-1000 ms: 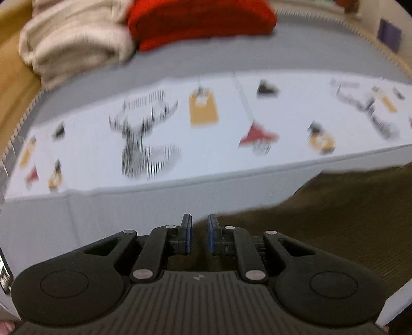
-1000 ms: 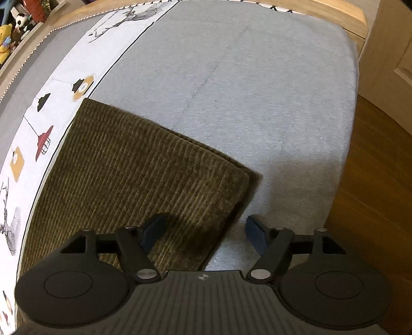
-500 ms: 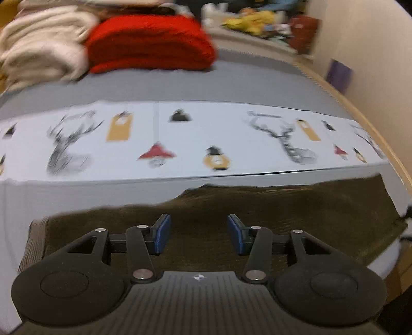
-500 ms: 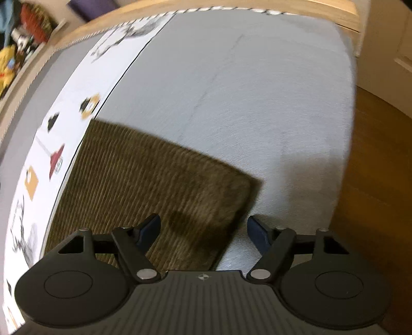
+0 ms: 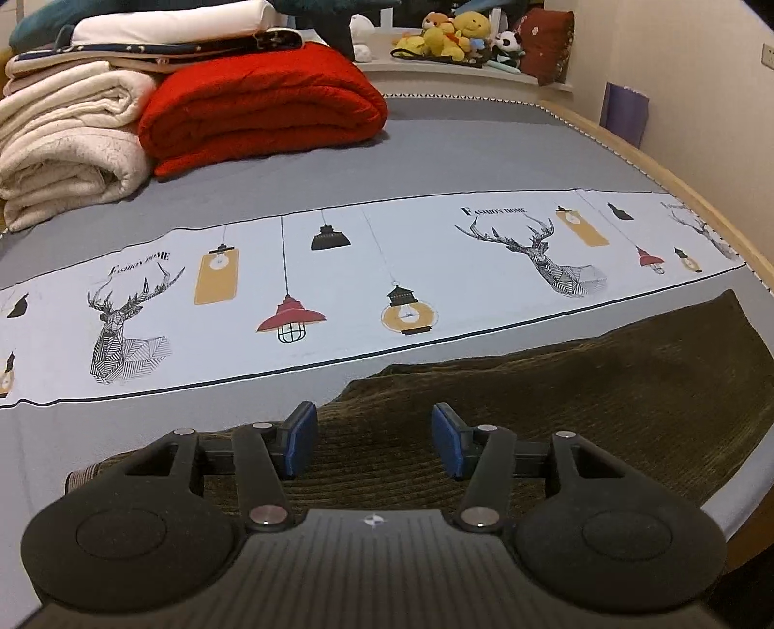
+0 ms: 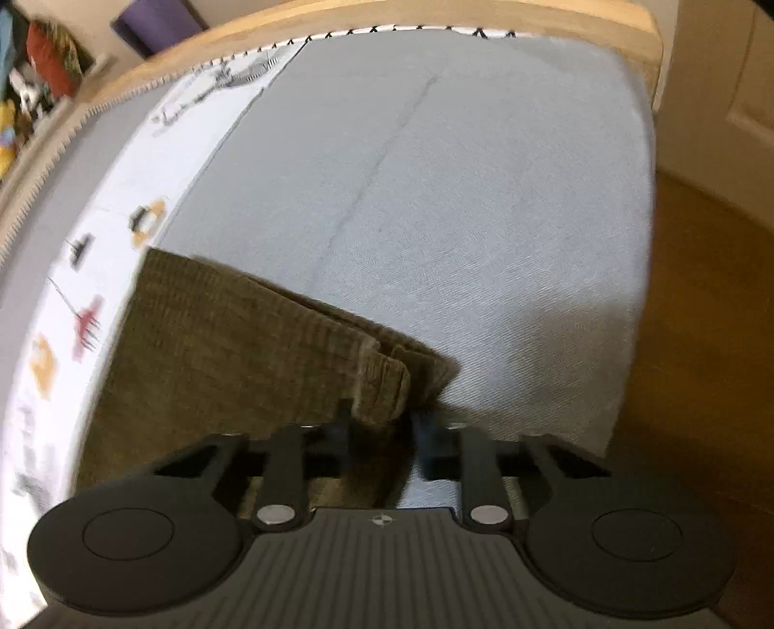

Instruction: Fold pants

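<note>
Pants (image 5: 556, 401) of olive-brown corduroy lie flat on the grey bed (image 5: 483, 145), just beside its printed white band (image 5: 338, 271). The left gripper (image 5: 375, 438) hovers over the cloth with its jaws spread and nothing between them. The right gripper (image 6: 379, 438) pinches a bunched-up corner of the pants (image 6: 217, 338) near the bed's edge, jaws pressed against the fabric.

I see a red blanket (image 5: 263, 104) beside folded cream blankets (image 5: 67, 145) on the bed (image 5: 483, 145) — a printed deer-and-lamp band (image 5: 338, 285) crosses it, with stuffed toys (image 5: 454, 34) on a far shelf.
</note>
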{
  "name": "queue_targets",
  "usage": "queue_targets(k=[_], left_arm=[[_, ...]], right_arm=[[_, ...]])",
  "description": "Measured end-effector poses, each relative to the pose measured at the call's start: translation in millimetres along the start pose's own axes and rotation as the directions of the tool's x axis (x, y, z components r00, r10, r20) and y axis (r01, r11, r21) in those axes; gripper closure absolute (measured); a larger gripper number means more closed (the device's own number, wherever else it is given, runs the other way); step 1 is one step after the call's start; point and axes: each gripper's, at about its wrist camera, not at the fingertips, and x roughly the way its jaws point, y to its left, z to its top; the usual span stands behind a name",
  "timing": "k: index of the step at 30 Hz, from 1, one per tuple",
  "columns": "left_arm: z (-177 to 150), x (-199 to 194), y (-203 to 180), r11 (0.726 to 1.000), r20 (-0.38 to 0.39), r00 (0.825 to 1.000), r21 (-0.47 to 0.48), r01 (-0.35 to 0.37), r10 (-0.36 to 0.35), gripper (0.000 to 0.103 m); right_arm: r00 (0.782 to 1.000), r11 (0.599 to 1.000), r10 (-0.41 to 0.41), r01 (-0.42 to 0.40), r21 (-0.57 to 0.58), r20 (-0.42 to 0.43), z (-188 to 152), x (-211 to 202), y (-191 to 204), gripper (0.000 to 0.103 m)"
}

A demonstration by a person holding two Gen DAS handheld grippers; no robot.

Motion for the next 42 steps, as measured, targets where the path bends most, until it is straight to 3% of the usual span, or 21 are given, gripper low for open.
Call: queue_targets(k=[7, 10, 12, 13, 16, 18, 20, 23, 26, 28, 30, 32, 33, 35, 37, 40, 42], left_arm=[[-0.8, 0.6, 1.6, 1.0, 0.001, 1.0, 0.006, -0.016, 0.016, 0.045], [0.7, -3.0, 4.5, 1.0, 0.011, 1.0, -0.006, -0.017, 0.017, 0.045], [2.4, -7.2, 7.5, 1.0, 0.026, 0.999, -0.017, -0.02, 0.02, 0.045], [2.8, -8.7, 9.4, 0.999, 0.03, 0.999, -0.023, -0.024, 0.025, 0.045], [1.8, -8.7, 18.1, 0.998, 0.021, 0.999, -0.052, -0.04, 0.041, 0.045], [0.3, -6.7, 27.3, 0.995, 0.003, 0.999, -0.082, -0.05, 0.051, 0.045], [-1.1, -5.1, 38.2, 0.991, -0.014, 0.998, -0.117, -0.06, 0.059, 0.045], [-4.4, -3.0, 58.1, 0.981, -0.044, 0.997, -0.179, -0.074, 0.068, 0.045], [-9.6, 0.6, 79.1, 0.965, -0.088, 0.994, -0.248, -0.086, 0.066, 0.045], [-14.1, 3.3, 92.2, 0.952, -0.12, 0.991, -0.295, -0.088, 0.055, 0.045], [-18.4, 4.1, 102.5, 0.938, -0.142, 0.989, -0.334, -0.094, 0.049, 0.045], [-21.5, 3.7, 109.7, 0.928, -0.16, 0.986, -0.359, -0.103, 0.048, 0.045], [-22.3, 2.7, 112.6, 0.924, -0.163, 0.986, -0.368, -0.103, 0.045, 0.045], [-22.2, 0.1, 115.7, 0.922, -0.16, 0.986, -0.373, -0.105, 0.047, 0.045], [-21.9, -3.0, 117.4, 0.922, -0.154, 0.986, -0.372, -0.11, 0.055, 0.045], [-21.9, -7.4, 119.8, 0.919, -0.146, 0.988, -0.38, -0.104, 0.051, 0.044], [-23.5, -5.7, 119.0, 0.92, -0.155, 0.987, -0.378, -0.105, 0.049, 0.042]], right_arm=[[0.989, 0.995, 0.096, -0.096, -0.008, 0.115, -5.8, -39.0, 19.6, 0.087], [0.958, 0.978, 0.18, -0.152, -0.141, 0.222, -22.6, -77.1, 52.3, 0.088], [0.922, 0.934, 0.271, -0.184, -0.305, 0.275, -45.9, -107.0, 88.4, 0.088], [0.9, 0.899, 0.318, -0.186, -0.397, 0.297, -61.4, -121.3, 109.5, 0.088], [0.819, 0.729, 0.491, -0.2, -0.655, 0.297, -126.3, -161.4, 165.5, 0.088], [0.774, 0.588, 0.59, -0.215, -0.78, 0.231, -176.5, -180.0, 193.9, 0.088], [0.752, 0.424, 0.648, -0.23, -0.876, 0.116, -231.6, -188.2, 218.8, 0.088], [0.759, 0.223, 0.646, -0.284, -0.932, -0.077, -298.9, -184.0, 244.0, 0.088], [0.801, 0.068, 0.538, -0.352, -0.934, -0.263, -359.3, -160.5, 261.5, 0.088], [0.832, 0.003, 0.432, -0.387, -0.922, -0.348, -393.5, -142.8, 266.3, 0.088], [0.869, -0.05, 0.329, -0.375, -0.926, -0.37, -424.2, -124.5, 264.5, 0.088], [0.891, -0.071, 0.286, -0.346, -0.935, -0.352, -441.3, -117.9, 263.8, 0.088], [0.897, -0.063, 0.282, -0.336, -0.94, -0.34, -442.5, -118.9, 267.2, 0.088], [0.896, -0.04, 0.307, -0.325, -0.945, -0.322, -440.4, -128.8, 272.5, 0.088], [0.888, -0.071, 0.359, -0.282, -0.957, -0.288, -441.1, -145.2, 271.9, 0.088], [0.854, -0.184, 0.44, -0.216, -0.959, -0.277, -448.6, -167.9, 263.4, 0.088], [0.838, -0.294, 0.428, -0.223, -0.929, -0.337, -464.1, -172.7, 247.3, 0.088]])
